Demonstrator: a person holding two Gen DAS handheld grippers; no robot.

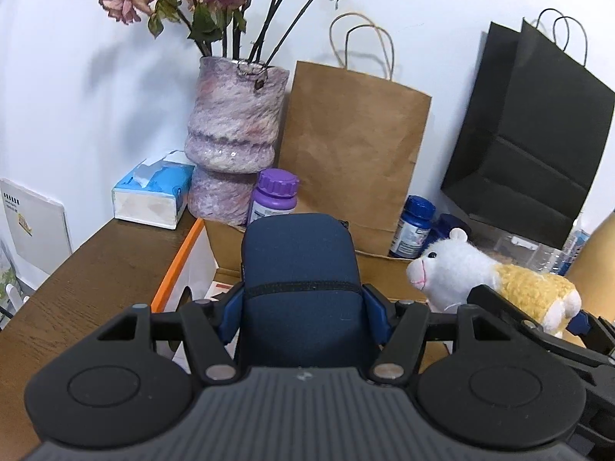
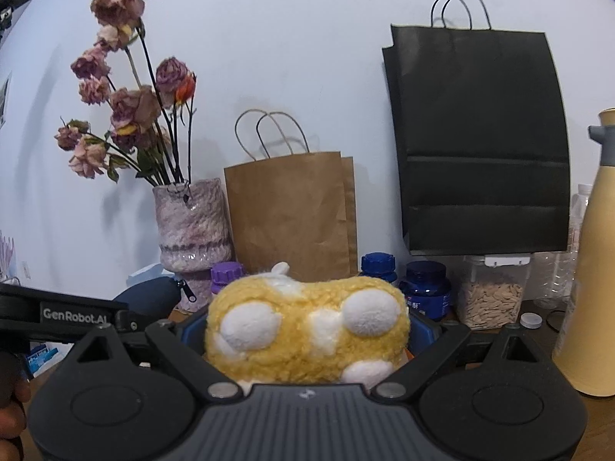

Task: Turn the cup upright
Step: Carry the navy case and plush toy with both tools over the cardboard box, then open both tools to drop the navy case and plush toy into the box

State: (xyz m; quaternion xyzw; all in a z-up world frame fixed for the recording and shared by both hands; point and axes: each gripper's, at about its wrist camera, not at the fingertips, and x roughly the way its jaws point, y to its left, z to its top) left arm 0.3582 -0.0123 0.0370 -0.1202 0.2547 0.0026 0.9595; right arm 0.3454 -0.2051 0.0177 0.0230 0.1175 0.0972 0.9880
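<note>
No cup shows in either view. My left gripper (image 1: pixel 303 305) is shut on a navy blue zippered pouch (image 1: pixel 300 253), held upright between the blue fingers (image 1: pixel 228 311). The pouch's end also shows at the left of the right wrist view (image 2: pixel 153 296). My right gripper (image 2: pixel 307 332) is shut on a yellow and white plush animal (image 2: pixel 269 296). In the left wrist view the plush (image 1: pixel 480 272) sits to the right of the pouch, its white head turned towards it.
Along the wall stand a felt vase of dried roses (image 1: pixel 234 126), a brown paper bag (image 1: pixel 353 153) and a black paper bag (image 1: pixel 530 134). A tissue box (image 1: pixel 153 196) and pill bottles (image 1: pixel 413 226) sit on the wooden table (image 1: pixel 88 269). A tall yellow flask (image 2: pixel 592 269) stands far right.
</note>
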